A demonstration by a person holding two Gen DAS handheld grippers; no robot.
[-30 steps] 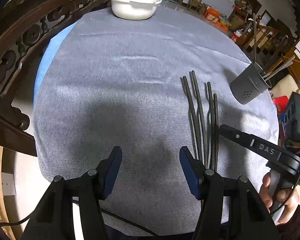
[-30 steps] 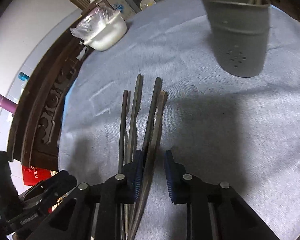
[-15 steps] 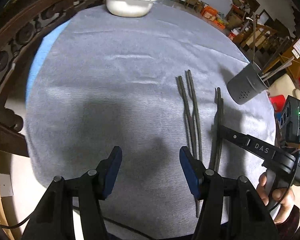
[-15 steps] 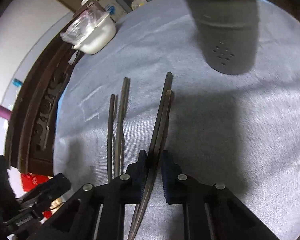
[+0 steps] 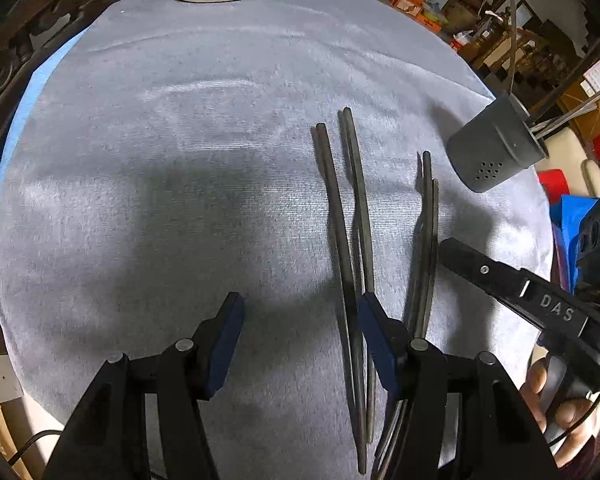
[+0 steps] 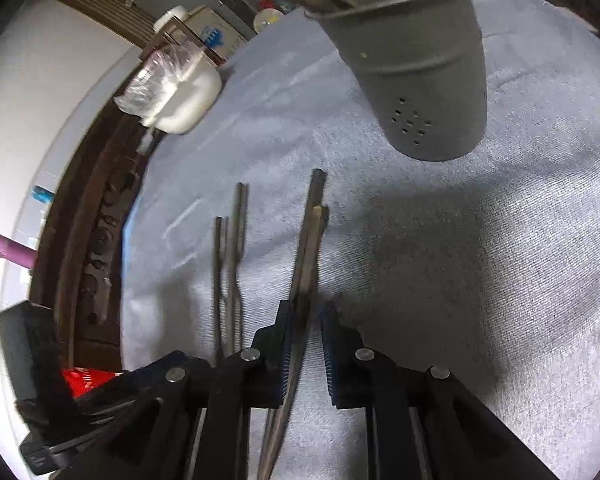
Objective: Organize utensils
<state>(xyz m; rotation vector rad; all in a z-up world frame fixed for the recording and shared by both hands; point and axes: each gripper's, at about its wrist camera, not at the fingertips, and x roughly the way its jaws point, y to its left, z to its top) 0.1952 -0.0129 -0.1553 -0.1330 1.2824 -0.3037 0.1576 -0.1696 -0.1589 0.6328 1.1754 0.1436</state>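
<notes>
Chopsticks [image 6: 306,256], one pair, are pinched in the nearly closed right hand-held gripper [image 6: 305,354] for the holder [image 6: 416,72] near the tabletop's far edge; another pair [image 5: 346,216] is approached by the half-open, empty left hand-held gripper [image 5: 300,344].

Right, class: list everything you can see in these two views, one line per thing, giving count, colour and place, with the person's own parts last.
Chopsticks: four, dark; two pairs lying on the cloth, one pair between the right jaws.
Utensil holder: one, grey, perforated, far right of the cloth, sticks already inside.
Bowl: one, white, plastic-wrapped, far edge of the cloth.
Cloth: one, grey-blue, covering the table.
Table rim: dark carved wood, left edge.
Left hand-held gripper: black, blue pads, open.
Right hand-held gripper: black, closed on a pair.
Hand: holding the right gripper.
</notes>
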